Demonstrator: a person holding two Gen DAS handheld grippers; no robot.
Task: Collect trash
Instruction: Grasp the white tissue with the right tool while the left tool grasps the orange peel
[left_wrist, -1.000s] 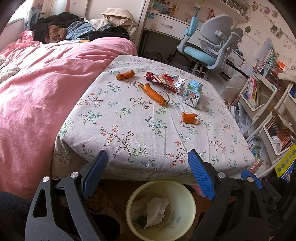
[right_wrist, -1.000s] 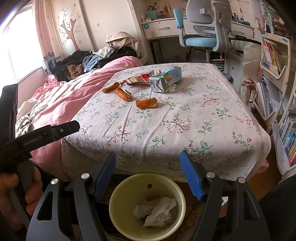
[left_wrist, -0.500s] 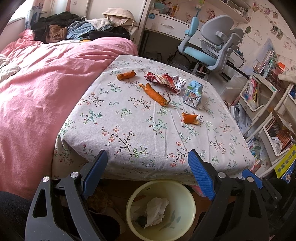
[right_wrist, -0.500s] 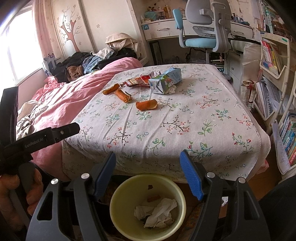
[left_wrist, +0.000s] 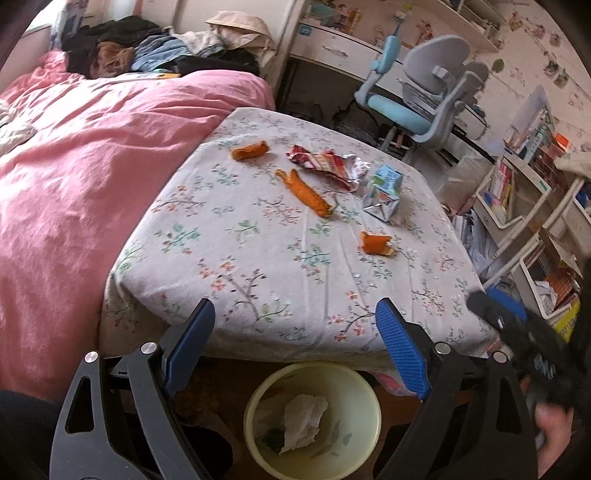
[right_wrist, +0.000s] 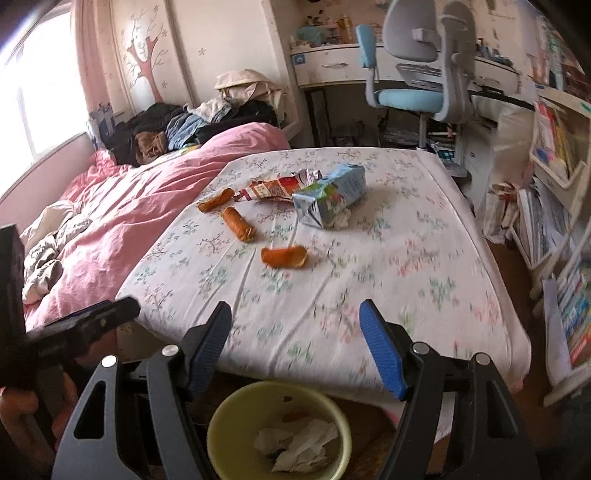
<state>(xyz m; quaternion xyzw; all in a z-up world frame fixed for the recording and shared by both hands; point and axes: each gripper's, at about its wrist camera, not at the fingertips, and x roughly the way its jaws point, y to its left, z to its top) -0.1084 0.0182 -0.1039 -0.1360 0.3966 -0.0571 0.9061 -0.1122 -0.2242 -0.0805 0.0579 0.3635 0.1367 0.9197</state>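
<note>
With both the left gripper (left_wrist: 295, 347) and right gripper (right_wrist: 295, 343) spread wide and empty, aim the right one at the nearest orange peel (right_wrist: 283, 256), mid-frame on the floral tablecloth (right_wrist: 424, 266), then drop it into the yellow bin (right_wrist: 221, 424) at the bottom edge.

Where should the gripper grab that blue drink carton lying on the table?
Grip the drink carton across its long flat sides near the middle, coming down from above. It lies on its side on the floral tablecloth, so those sides are flat and parallel for the two fingers. Probably avoid the crumpled silver end facing the camera, and the snack wrapper close behind it.
</note>
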